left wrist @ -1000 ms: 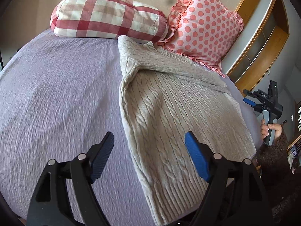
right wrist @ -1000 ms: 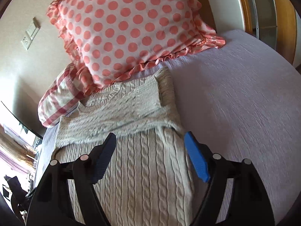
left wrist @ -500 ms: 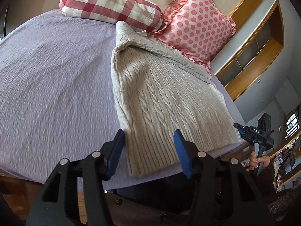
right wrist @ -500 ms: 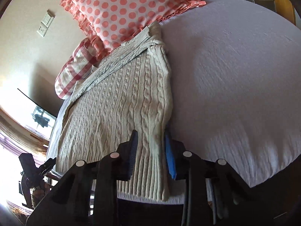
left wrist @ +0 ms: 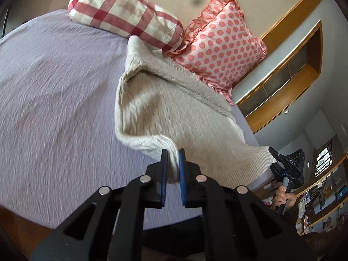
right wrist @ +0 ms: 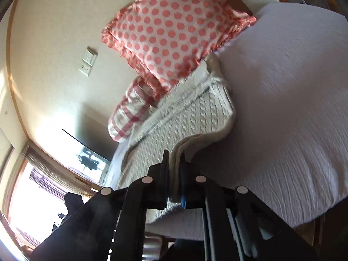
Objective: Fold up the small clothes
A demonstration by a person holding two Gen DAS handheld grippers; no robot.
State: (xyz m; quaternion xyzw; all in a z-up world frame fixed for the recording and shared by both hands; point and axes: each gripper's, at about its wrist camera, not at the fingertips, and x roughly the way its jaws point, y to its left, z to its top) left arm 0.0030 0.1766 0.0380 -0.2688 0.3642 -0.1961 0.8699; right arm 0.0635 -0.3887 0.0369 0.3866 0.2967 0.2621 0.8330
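A cream cable-knit sweater (left wrist: 174, 108) lies on the lilac bedspread (left wrist: 54, 108), neck toward the pillows, sleeves folded in. My left gripper (left wrist: 173, 158) is shut on the sweater's near left hem corner and holds it raised off the bed. My right gripper (right wrist: 175, 163) is shut on the near right hem corner of the sweater (right wrist: 191, 117), also lifted. The right gripper also shows in the left wrist view (left wrist: 282, 163) at the far hem corner, its fingertips hidden by the knit.
A red-checked bolster (left wrist: 124, 15) and a pink polka-dot pillow (left wrist: 221, 45) lean at the bed head against the wall. Wooden shelving (left wrist: 282, 82) stands to the right of the bed. The bed's near edge (right wrist: 282, 217) is just below the grippers.
Both grippers have come to the hem, closed on its two corners and lifted them; the hem now hangs raised between them.
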